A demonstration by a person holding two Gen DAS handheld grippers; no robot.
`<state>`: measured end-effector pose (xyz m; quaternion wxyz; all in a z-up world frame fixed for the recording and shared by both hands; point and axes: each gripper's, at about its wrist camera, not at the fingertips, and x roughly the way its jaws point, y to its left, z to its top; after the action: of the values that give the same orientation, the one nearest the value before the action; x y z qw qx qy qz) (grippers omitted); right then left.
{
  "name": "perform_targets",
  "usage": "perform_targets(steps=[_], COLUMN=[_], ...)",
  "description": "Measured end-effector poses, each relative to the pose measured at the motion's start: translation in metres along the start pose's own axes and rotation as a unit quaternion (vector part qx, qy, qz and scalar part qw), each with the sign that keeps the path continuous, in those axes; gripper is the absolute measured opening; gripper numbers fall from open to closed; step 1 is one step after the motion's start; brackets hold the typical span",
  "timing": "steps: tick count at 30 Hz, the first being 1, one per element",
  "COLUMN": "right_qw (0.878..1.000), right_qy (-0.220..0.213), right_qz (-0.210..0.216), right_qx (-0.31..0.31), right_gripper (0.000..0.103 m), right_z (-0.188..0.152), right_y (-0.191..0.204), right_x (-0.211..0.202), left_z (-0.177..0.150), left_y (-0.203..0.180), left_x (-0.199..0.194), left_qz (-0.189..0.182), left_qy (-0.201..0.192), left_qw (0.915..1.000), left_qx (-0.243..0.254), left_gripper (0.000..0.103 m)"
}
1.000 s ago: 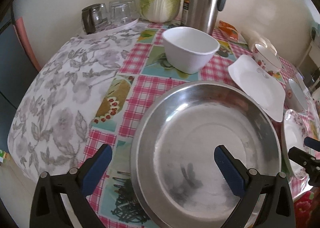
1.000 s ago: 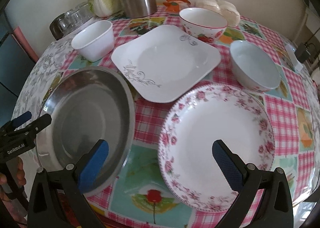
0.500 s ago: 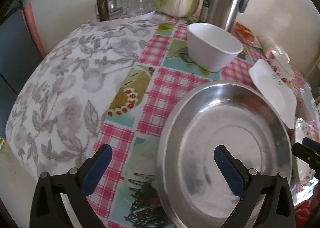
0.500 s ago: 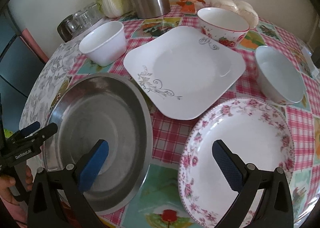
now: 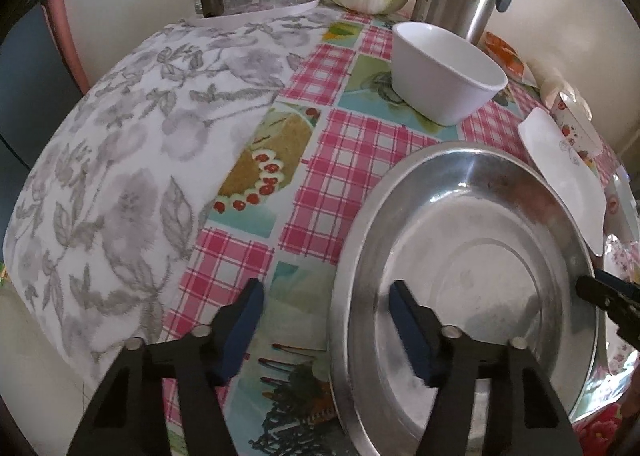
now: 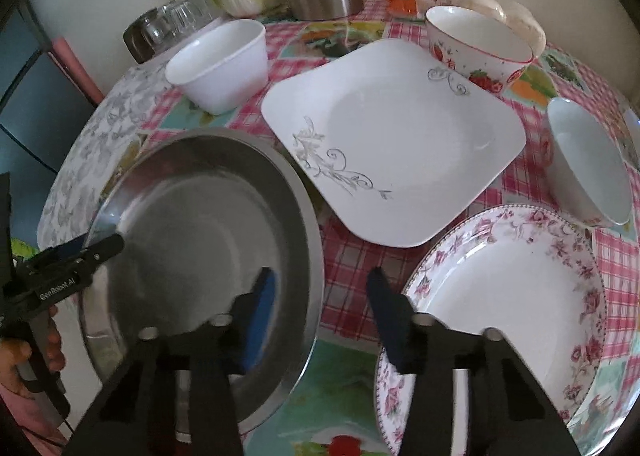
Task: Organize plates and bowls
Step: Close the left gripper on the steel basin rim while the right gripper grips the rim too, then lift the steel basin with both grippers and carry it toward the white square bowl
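While tools close, steel pan (image 5: pixel 472 256) seemingly empty

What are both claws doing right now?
Left claw: closing astride the left rim of the round steel basin, not yet gripping.
Right claw: closing astride the basin's right rim, not yet gripping.

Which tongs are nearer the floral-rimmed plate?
Right. The right tongs straddle the steel pan's rim, closing, one finger beside the floral-rimmed plate. The left tongs straddle the pan's opposite rim, closing.
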<state>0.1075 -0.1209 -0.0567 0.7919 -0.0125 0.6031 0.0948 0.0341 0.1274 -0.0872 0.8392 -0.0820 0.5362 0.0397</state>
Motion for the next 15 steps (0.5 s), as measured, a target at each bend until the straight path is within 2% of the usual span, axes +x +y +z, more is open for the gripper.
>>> perform_targets(steps=[5, 9, 11, 15], right_qw=[1.000, 0.999, 1.000, 0.999], right_qy=[0.017, 0.018, 0.015, 0.009], right_qz=[0.014, 0.026, 0.022, 0.033], right_qx=[0.009, -0.001, -0.011, -0.010], right_gripper=[0.027, 0.014, 0.014, 0.014], right_z=[-0.001, -0.001, 0.000, 0.000], right_y=[-0.004, 0.001, 0.005, 0.004], right_x=[0.011, 0.012, 0.009, 0.003], left_z=[-0.001, -0.002, -0.002, -0.004], left_y=[-0.005, -0.013, -0.015, -0.011], left_x=[-0.001, 0.000, 0.001, -0.002], left_qz=[-0.005, -0.010, -0.002, -0.016], left_qy=[0.002, 0.006, 0.008, 0.012], left_qw=[0.9999, 0.9995, 0.9995, 0.9997], left_qx=[0.013, 0.028, 0.032, 0.013], left_gripper=[0.046, 0.031, 0.030, 0.029])
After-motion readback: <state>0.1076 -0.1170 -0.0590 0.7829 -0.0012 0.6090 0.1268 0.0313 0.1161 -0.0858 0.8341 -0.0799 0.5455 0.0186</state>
